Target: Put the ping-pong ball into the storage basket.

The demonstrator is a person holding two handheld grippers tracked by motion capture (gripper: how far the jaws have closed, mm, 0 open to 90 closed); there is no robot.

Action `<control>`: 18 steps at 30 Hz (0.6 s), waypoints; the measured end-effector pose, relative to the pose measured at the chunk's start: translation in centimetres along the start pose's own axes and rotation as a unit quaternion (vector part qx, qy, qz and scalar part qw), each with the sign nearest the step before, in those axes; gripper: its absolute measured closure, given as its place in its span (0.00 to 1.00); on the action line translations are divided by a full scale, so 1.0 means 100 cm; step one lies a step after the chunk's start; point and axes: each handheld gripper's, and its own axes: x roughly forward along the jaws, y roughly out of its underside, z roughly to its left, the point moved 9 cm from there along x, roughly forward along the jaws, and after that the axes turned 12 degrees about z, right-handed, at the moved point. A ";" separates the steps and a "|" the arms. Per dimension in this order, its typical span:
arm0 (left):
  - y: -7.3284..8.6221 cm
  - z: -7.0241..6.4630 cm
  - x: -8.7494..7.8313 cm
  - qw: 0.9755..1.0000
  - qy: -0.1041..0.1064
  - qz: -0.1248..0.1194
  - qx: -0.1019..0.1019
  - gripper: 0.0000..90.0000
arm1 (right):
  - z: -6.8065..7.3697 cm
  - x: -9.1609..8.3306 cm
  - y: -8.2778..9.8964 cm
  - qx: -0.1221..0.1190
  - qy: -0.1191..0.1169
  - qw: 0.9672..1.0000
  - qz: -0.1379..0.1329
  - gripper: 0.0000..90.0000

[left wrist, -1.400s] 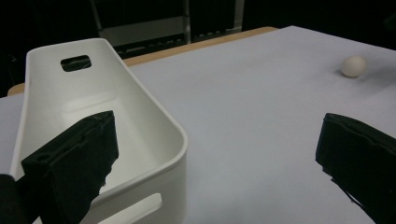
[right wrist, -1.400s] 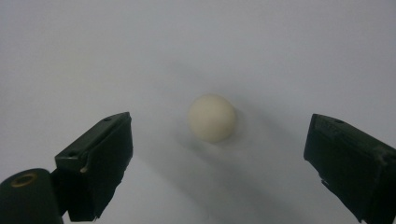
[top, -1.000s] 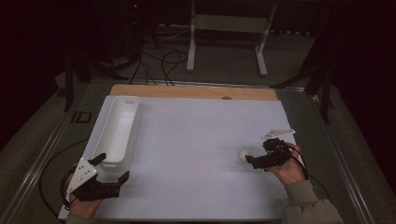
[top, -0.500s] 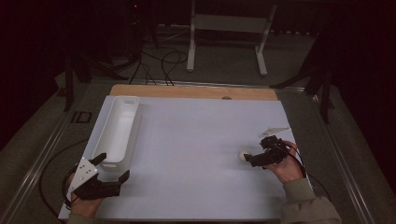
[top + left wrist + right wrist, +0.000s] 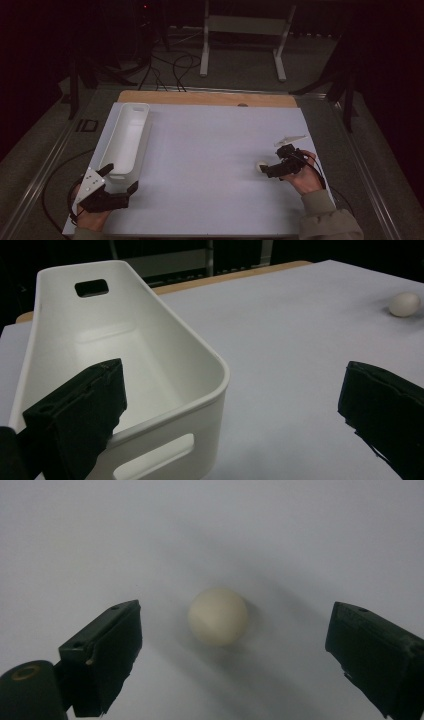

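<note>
The work in hand looks like getting the small pale ball (image 5: 261, 165) into the white bin (image 5: 124, 140), and the bin serves as the landmark here. The ball lies on the white table cover (image 5: 210, 150), far from the bin across the open middle of the sheet, on the person's right side. It rests alone, touching nothing but the sheet.

The right gripper (image 5: 267, 170) points at the ball with its jaws spread wide. In the right gripper view the ball (image 5: 218, 616) sits between the two black jaws but ahead of them, with clear sheet on either side, so nothing is gripped yet. The wide spread makes sense: a round thing rolls at the least nudge, and a generous gap lets both jaws pass it before they pinch.

The left gripper (image 5: 119, 181) is at the near end of the bin, jaws also parted and holding nothing. In the left gripper view one jaw appears to hang inside the bin (image 5: 125, 365) near its rim and the other stands outside, well off over the sheet, so they straddle the near end wall. That placement reads as a readiness to steady the bin, since a light plastic bin could slide when something is dropped in. The ball (image 5: 404, 304) shows far off to the side from there.
</note>
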 end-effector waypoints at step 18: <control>0.002 0.003 0.004 1.000 -0.002 0.001 -0.005 0.00 | 0.000 0.016 -0.001 0.001 -0.007 1.000 0.022 0.09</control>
